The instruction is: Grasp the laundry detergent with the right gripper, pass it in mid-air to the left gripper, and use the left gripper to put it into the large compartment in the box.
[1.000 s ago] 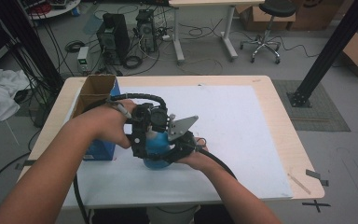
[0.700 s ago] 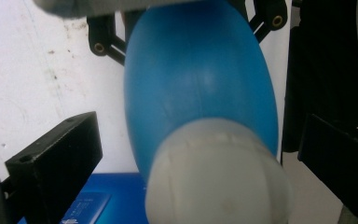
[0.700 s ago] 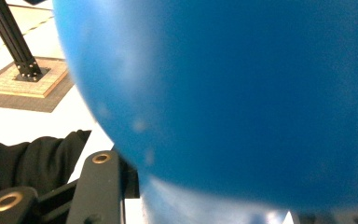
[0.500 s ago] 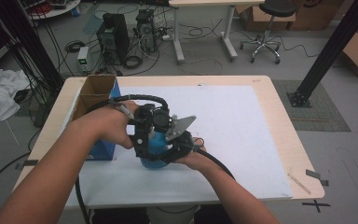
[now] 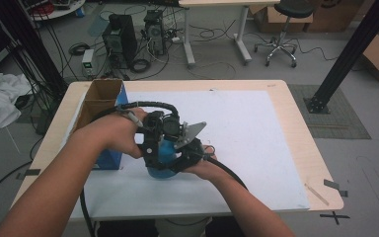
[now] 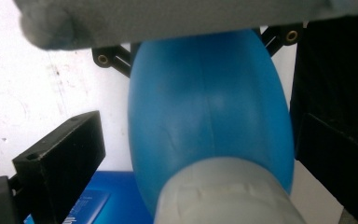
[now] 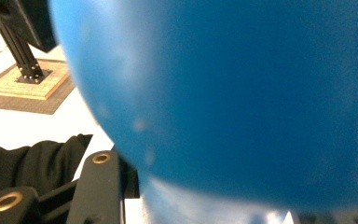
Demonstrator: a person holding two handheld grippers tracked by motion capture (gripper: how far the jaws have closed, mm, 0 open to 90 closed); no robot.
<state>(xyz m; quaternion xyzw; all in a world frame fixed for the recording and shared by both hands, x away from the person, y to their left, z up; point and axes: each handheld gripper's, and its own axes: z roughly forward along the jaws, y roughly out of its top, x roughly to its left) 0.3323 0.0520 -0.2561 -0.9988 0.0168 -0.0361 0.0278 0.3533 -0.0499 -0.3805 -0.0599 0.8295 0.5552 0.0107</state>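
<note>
Both tools are on the blue bulb [image 5: 162,157] at mid-tabletop, near the front edge of the white sheet [image 5: 256,143], just right of the blue carton [image 5: 109,159] and the open cardboard box [image 5: 98,98].

Left tool [image 5: 150,143]: jaws spread around the bulb [image 6: 209,116]. One jaw stands clear on the left with white sheet showing in the gap; the other is close on the right, contact unclear. Not pinching yet, as far as I can see. The grey cap [image 6: 223,196] sits at the end of the bulb nearest that camera.

Right tool [image 5: 190,150]: its camera is jammed up against the bulb [image 7: 242,93]. Can't tell whether its jaws are clamped or spread.

Progress, my read: bulb is bracketed from both sides but still down on the tabletop, not lifted, nothing moved to the box. Grip and any transfer are still to do.

Versus one second ago: hands and tools barely shifted, bulb in the same spot. Looks like fine adjustment only.
</note>
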